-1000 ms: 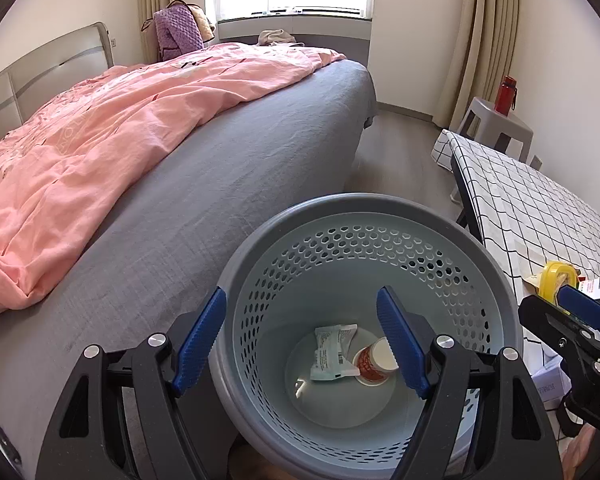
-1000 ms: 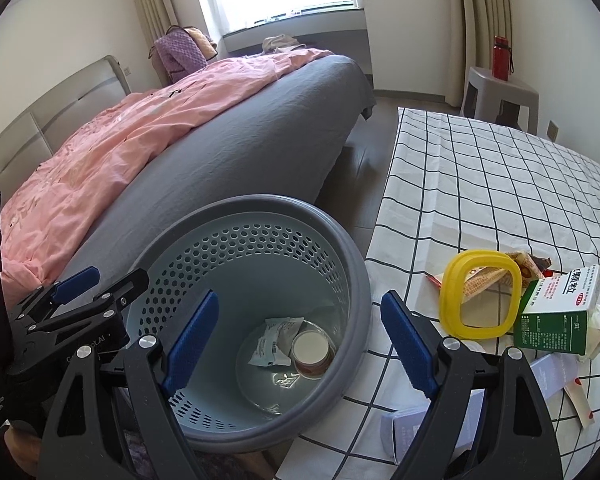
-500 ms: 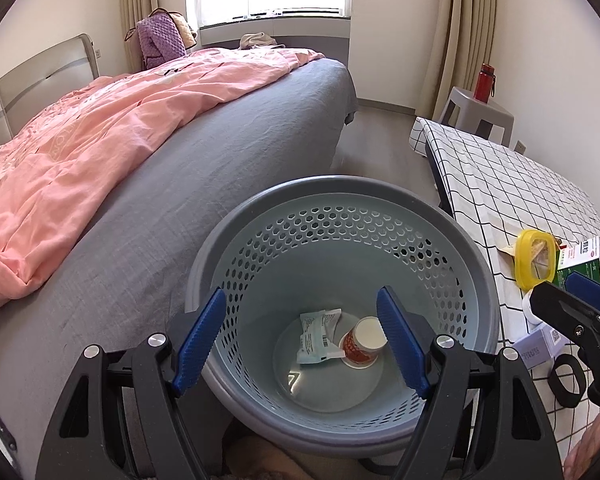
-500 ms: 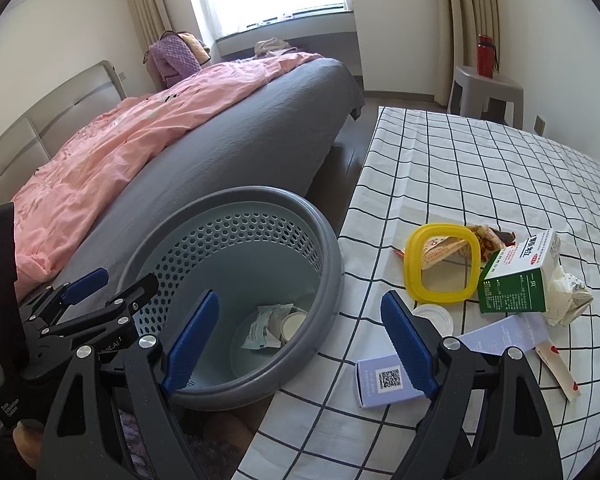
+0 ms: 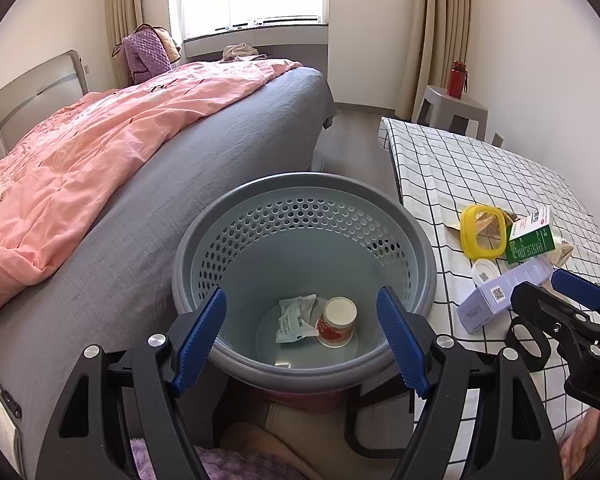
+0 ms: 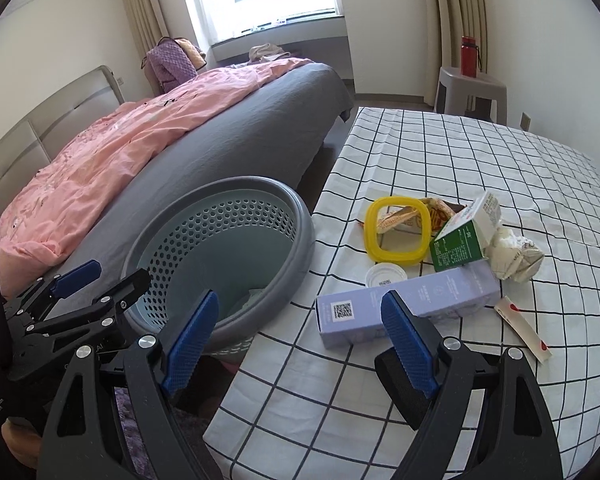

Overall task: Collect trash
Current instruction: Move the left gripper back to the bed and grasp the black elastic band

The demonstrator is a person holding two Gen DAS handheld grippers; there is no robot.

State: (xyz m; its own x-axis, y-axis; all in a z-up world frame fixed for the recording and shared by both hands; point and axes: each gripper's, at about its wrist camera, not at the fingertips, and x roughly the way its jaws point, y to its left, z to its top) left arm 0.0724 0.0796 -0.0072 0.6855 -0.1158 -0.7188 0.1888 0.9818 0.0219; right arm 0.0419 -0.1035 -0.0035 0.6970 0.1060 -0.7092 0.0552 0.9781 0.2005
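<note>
A grey perforated basket point(image 5: 304, 188) stands between the bed and the table; it also shows in the right wrist view point(image 6: 300, 216). Inside lie a paper cup point(image 5: 337, 321) and a crumpled wrapper point(image 5: 294, 317). My left gripper point(image 5: 302, 340) is open and empty over the basket's near rim. My right gripper point(image 6: 300, 340) is open and empty over the table's near left corner, just before a lilac box point(image 6: 408, 300). Behind it lie a yellow lid ring point(image 6: 396, 234), a green box point(image 6: 466, 236), a white cap point(image 6: 386, 274), crumpled paper point(image 6: 514, 254) and a snack wrapper point(image 6: 440, 208).
The table has a checked cloth point(image 6: 480, 152). A paper strip point(image 6: 522, 328) lies at the right. A bed with a grey sheet point(image 5: 180, 168) and pink duvet point(image 5: 100, 140) is close on the left. A stool with a red bottle point(image 6: 470, 56) stands at the back.
Both grippers have pulled back and up from the basket. The right one has swung right, bringing the table's trash and the lilac box into view. Both stayed open.
</note>
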